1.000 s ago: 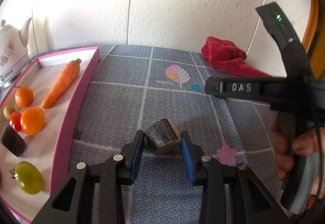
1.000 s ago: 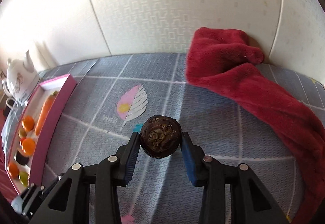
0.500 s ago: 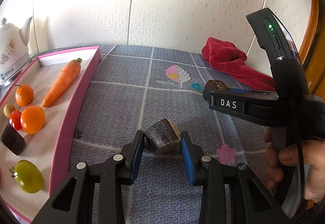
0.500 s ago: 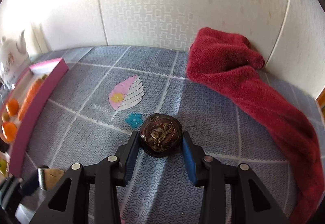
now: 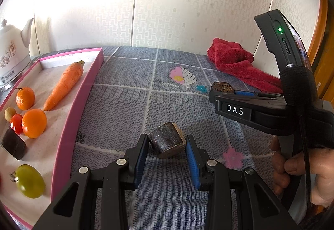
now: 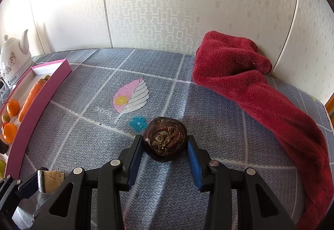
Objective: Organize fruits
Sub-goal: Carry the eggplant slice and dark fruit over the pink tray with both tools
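My left gripper [image 5: 167, 146] is shut on a dark brown cut stub of fruit [image 5: 168, 142] low over the patterned grey mat. It also shows in the right wrist view [image 6: 49, 182] at the lower left. My right gripper [image 6: 165, 144] is shut on a round dark brown fruit [image 6: 165, 138] close over the mat; this fruit shows in the left wrist view [image 5: 222, 87] at the right. A pink tray [image 5: 71, 132] on the left holds a carrot [image 5: 64, 84], two oranges [image 5: 33, 122], a cherry tomato [image 5: 16, 123], a green fruit [image 5: 30, 181] and a dark piece [image 5: 13, 143].
A red towel [image 6: 261, 92] lies along the right back of the mat by the wall. A white kettle [image 5: 10, 52] stands behind the tray at far left. A hand [image 5: 302, 169] holds the right gripper's handle at the right edge.
My right gripper with the round fruit has swung lower and further right over the mat, near the blue flower print. My left gripper has stayed nearly still with the stub.
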The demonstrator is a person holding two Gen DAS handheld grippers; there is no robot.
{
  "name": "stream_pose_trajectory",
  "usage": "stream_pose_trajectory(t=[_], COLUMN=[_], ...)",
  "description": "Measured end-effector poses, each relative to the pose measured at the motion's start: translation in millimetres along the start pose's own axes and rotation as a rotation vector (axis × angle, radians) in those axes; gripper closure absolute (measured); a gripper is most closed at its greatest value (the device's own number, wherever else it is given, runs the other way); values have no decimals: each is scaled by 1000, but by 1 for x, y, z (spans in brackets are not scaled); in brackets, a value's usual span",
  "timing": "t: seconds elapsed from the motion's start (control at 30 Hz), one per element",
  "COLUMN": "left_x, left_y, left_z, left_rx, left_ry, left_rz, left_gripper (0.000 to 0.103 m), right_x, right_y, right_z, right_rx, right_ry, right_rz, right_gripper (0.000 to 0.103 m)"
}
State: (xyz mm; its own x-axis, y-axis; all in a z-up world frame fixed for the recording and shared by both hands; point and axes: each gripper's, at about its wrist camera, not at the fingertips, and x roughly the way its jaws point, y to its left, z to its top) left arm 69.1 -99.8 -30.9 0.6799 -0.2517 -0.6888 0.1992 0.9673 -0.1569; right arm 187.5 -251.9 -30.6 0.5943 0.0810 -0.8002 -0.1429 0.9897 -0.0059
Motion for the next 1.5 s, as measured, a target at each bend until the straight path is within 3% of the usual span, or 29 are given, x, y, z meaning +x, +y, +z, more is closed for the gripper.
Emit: stream_pose_trajectory(t=[0.77, 0.93, 1.23, 1.5], left_x=[-7, -16, -57, -93], left_y=[0, 5, 10, 40], left_z=[-3, -6, 5, 19], left_rx=[34, 5, 0, -34], left_ry=[-1, 9, -80, -146], left_rz=[29, 43, 63, 154], left_gripper=[67, 67, 67, 67], right_x=[-2, -1, -5, -15], right_y=[-1, -2, 2, 18], right_z=[2, 3, 0, -2], right_rx=[-2, 2, -5, -37], right_ry=[9, 12, 26, 10], right_rz=[3, 6, -2, -1], right_gripper=[62, 62, 62, 62])
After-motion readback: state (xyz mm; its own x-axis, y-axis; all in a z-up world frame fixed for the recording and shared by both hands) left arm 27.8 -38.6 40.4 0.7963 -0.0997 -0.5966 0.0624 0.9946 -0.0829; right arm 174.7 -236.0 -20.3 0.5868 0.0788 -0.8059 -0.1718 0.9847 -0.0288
